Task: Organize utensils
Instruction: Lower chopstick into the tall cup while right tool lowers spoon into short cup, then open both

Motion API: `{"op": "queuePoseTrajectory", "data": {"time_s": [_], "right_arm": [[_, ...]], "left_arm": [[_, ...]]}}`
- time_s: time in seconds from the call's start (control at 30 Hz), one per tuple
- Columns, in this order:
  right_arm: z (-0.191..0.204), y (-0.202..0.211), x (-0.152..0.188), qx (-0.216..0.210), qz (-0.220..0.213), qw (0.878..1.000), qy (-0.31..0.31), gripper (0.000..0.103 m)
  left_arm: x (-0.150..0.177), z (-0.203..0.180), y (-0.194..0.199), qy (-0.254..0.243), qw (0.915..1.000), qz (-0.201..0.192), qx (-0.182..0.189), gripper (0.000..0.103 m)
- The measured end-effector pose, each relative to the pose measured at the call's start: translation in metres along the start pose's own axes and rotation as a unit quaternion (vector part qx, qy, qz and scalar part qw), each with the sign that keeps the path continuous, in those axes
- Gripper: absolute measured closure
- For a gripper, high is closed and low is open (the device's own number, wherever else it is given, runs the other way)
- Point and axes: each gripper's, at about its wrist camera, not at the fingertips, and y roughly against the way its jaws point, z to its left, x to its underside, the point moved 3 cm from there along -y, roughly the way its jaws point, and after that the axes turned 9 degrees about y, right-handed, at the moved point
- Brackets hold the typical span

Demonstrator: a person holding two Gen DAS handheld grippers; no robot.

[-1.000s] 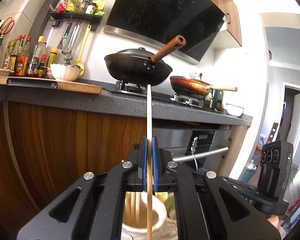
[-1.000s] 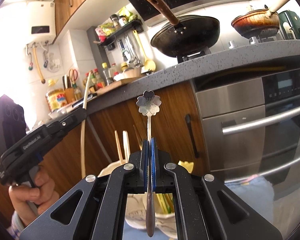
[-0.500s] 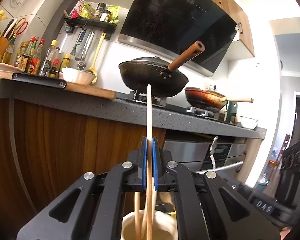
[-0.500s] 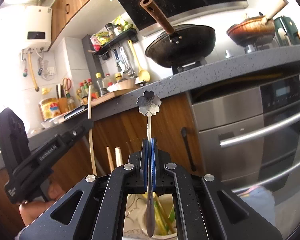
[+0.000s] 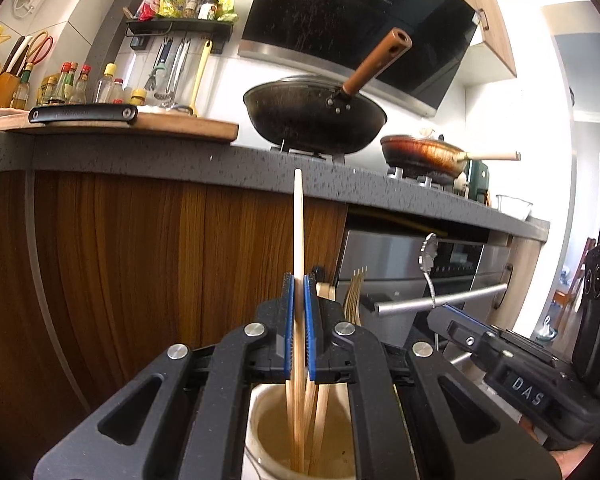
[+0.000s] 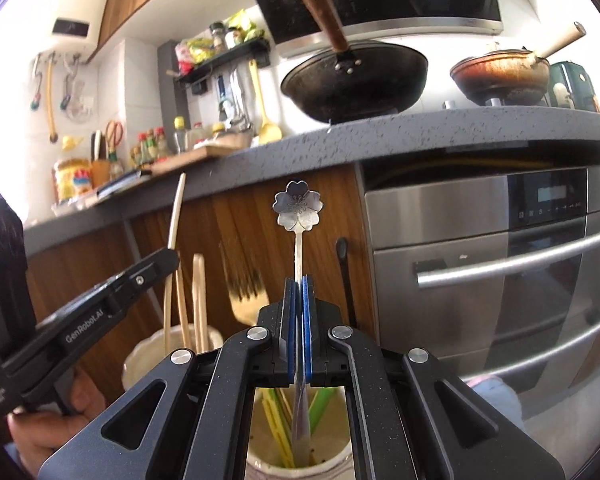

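Right gripper (image 6: pixel 299 312) clamps a silver spoon (image 6: pixel 298 210); flower-shaped handle end upright.

Across the middle of your left view runs a dark speckled countertop (image 5: pixel 140 156) over wood-grain cabinet fronts (image 5: pixel 148 264). At centre, a black wok (image 5: pixel 314 114) with a brown handle sits on the stove; right of it, a rust-coloured pan (image 5: pixel 420 154). Upper left, sauce bottles (image 5: pixel 72 86) stand behind a wooden cutting board (image 5: pixel 172 126). Lower right, a stainless oven (image 6: pixel 500 264).

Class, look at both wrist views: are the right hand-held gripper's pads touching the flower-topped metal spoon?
Touching. The right wrist view shows the right hand-held gripper with its blue pads pressed on the flower-topped metal spoon, no gap.
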Motion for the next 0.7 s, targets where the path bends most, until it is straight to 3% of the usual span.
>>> {"op": "queuePoseTrajectory", "data": {"time_s": [0.33,0.7], "right_arm": [[0.02,-0.004,0.024,0.014,0.051,0.997,0.051,0.099],[0.02,-0.01,0.036,0.02,0.097,0.993,0.061,0.099]], "left_arm": [[0.025,-0.002,0.005,-0.02,0.9981,0.051,-0.029,0.098],[0.035,0.0,0.0,-0.035,0.9939,0.092,-0.048,0.098]]}}
